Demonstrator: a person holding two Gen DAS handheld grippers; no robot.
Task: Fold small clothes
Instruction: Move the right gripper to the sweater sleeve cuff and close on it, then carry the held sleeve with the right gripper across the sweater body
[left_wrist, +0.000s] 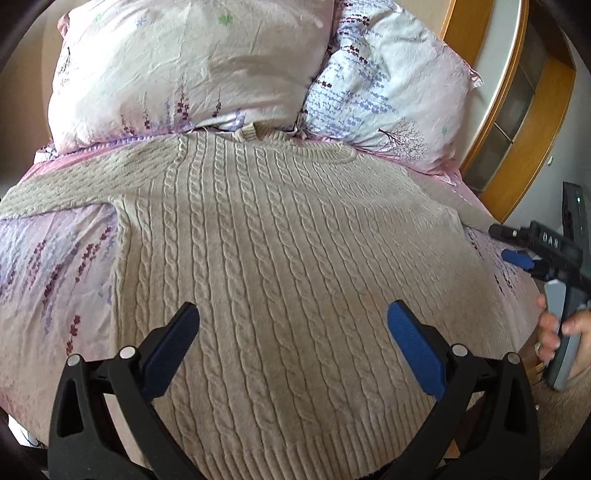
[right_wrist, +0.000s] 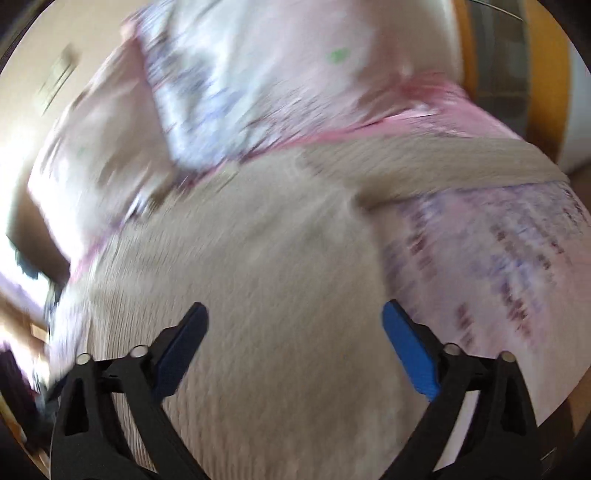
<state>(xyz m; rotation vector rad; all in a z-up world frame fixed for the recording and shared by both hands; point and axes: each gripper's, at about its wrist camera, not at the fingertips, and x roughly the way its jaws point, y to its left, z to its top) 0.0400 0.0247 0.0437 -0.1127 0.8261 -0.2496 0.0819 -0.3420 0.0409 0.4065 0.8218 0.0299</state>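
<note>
A cream cable-knit sweater (left_wrist: 280, 251) lies spread flat on the bed (left_wrist: 55, 266), its neckline up against the two floral pillows (left_wrist: 192, 74) at the head end and its ribbed hem at the near edge, just under the left hand-held gripper (left_wrist: 291, 325). One sleeve runs out toward the bed's left edge, the other toward the right edge.

The knit looks thick, soft and floppy, probably fairly weighty for its size; it should drape and stretch rather than hold a crease, and the cables give plenty of bite, so slipping seems unlikely. The ribbed hem corners, the cuffs and the shoulder seams look like the firmest places to pinch.

The left hand-held gripper hovers over the lower body with fingers wide apart, holding nothing. The right hand-held gripper (right_wrist: 295, 328), also spread and empty, shows over the sweater's right side in its own badly blurred view, and appears in the left view near the bed's right edge.

Room is tight at the head end, where the pillows crowd the collar; a wooden frame (left_wrist: 517, 122) stands beyond the right edge. Bare sheet lies either side of the body for folding the sleeves inward.
</note>
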